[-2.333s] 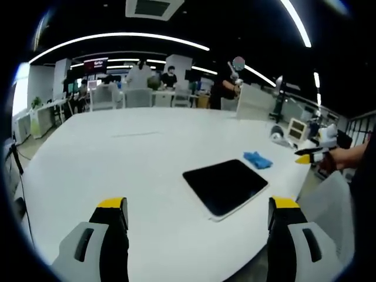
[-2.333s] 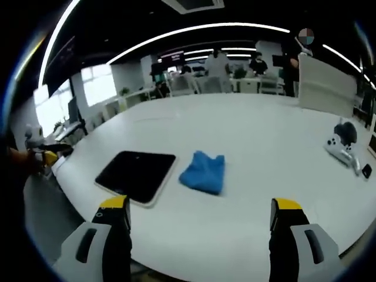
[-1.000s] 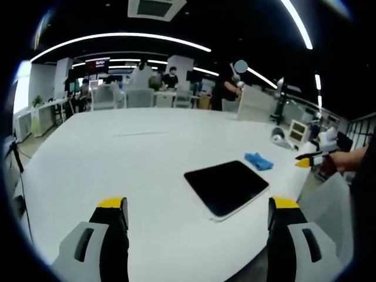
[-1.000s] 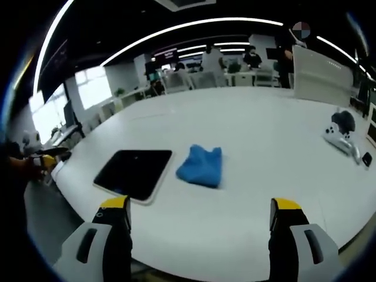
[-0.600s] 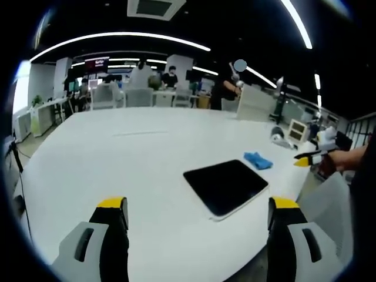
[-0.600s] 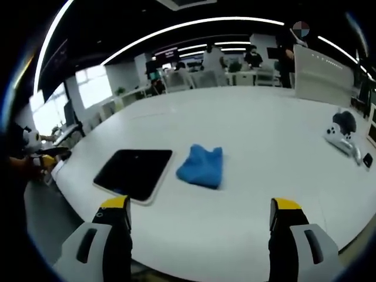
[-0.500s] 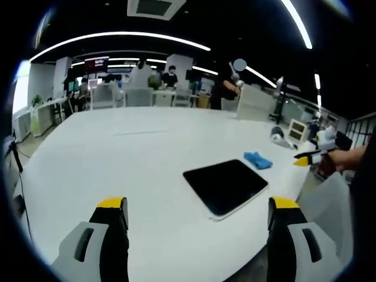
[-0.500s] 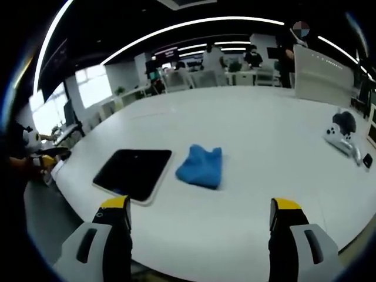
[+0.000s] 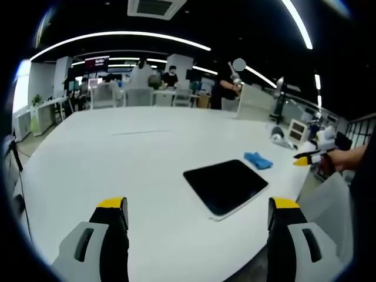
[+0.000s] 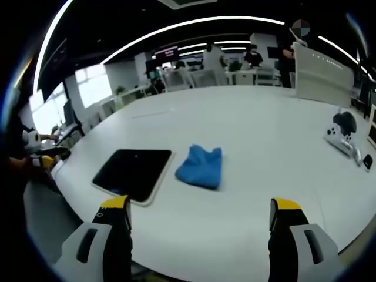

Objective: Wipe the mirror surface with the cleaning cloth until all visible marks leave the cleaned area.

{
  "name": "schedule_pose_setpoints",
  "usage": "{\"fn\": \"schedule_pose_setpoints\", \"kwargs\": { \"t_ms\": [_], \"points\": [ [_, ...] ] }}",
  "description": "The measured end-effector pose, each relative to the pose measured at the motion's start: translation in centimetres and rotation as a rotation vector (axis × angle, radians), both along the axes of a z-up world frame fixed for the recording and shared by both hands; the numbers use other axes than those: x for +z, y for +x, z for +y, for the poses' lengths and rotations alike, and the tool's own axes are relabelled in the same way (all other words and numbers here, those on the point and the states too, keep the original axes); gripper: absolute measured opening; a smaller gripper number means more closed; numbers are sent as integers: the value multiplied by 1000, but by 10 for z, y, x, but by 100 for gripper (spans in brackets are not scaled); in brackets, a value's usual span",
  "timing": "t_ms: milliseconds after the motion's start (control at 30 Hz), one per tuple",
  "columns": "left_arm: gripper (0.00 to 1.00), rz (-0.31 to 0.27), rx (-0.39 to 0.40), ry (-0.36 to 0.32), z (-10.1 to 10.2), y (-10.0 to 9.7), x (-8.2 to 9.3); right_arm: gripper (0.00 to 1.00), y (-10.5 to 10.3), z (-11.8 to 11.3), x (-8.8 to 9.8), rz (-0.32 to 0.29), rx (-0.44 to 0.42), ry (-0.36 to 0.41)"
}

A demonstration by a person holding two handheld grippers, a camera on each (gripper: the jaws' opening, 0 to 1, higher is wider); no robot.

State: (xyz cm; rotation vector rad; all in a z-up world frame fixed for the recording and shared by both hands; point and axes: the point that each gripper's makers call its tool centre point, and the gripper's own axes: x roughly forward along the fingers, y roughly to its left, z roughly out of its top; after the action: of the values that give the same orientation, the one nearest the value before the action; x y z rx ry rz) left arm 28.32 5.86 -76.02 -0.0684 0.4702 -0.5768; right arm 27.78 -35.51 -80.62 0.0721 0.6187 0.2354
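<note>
**Hovering wide, cloth untouched beside the mirror**

Waiting above the near edge of the white table (image 10: pixel 247 141), both claws stand wide apart and hold nothing. The right gripper (image 10: pixel 200 226) rises from the bottom of the right gripper view with its yellow-tipped jaws spread; the left gripper (image 9: pixel 200 226) does the same in the left gripper view.

In the right gripper view the blue cleaning cloth (image 10: pixel 201 166) lies crumpled at centre frame, just right of the dark mirror (image 10: pixel 134 172), which sits flat at lower left centre. Whether cloth and mirror edge touch I cannot tell. In the left gripper view the mirror (image 9: pixel 225 185) lies right of centre with the cloth (image 9: pixel 258 160) just beyond its upper right corner.

The cloth looks soft, light and limp; it would likely bunch under a pinch, so a raised fold on top seems the best place to take hold. The mirror is probably stiff, slippery and fragile, and may slide on the smooth table when rubbed. Marks on its surface are too faint to make out. Wiping has not begun.
</note>
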Motion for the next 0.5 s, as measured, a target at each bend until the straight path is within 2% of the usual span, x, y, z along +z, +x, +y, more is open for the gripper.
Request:
{"fn": "schedule_pose_setpoints", "kwargs": {
  "t_ms": [300, 500],
  "points": [
    [99, -3, 4, 2, 0, 0, 0, 97, 2, 3, 1, -3, 1, -3],
    [99, -4, 5, 6, 1, 1, 0, 95, 12, -1, 6, -18, -2, -15]
  ]
}}
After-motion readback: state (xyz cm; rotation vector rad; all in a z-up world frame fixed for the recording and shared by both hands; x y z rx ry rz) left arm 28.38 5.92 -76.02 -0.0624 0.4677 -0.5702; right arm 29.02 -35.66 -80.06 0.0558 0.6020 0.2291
